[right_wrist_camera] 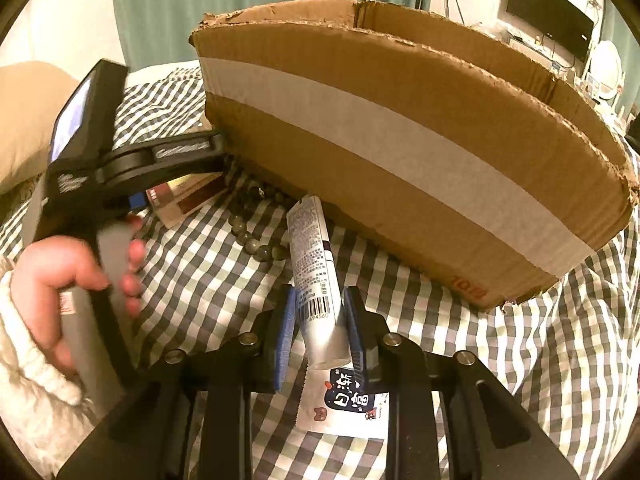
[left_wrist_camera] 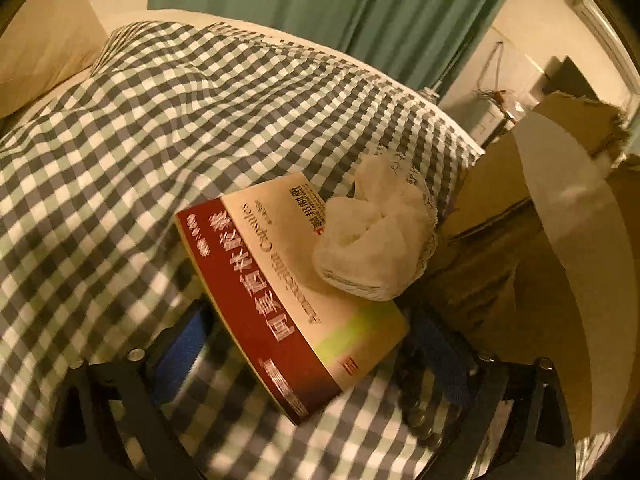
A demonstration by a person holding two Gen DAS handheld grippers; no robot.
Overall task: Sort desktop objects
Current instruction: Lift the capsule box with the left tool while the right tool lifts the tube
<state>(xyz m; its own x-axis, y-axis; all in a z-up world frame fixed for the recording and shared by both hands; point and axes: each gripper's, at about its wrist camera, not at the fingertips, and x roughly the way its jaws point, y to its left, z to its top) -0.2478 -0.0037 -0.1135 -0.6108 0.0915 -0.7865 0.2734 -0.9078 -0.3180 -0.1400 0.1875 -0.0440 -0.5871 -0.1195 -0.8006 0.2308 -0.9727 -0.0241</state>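
A red and cream medicine box (left_wrist_camera: 280, 288) lies between the blue pads of my left gripper (left_wrist_camera: 316, 344), which is shut on it over the checked cloth (left_wrist_camera: 160, 128). A crumpled white tissue (left_wrist_camera: 376, 240) rests on the box's far end. My right gripper (right_wrist_camera: 320, 324) is shut on a white and silver tube (right_wrist_camera: 316, 276) that points at the cardboard box (right_wrist_camera: 400, 128). The left gripper also shows in the right wrist view (right_wrist_camera: 188, 160), held by a hand, with the medicine box (right_wrist_camera: 188, 196) under it. A bead bracelet (right_wrist_camera: 256, 236) lies beside the tube.
The cardboard box (left_wrist_camera: 560, 240) stands at the right in the left wrist view. A small printed sachet (right_wrist_camera: 352, 404) lies under the right gripper. A pillow (left_wrist_camera: 44, 48) sits at the far left. Green curtains (left_wrist_camera: 340, 0) hang behind.
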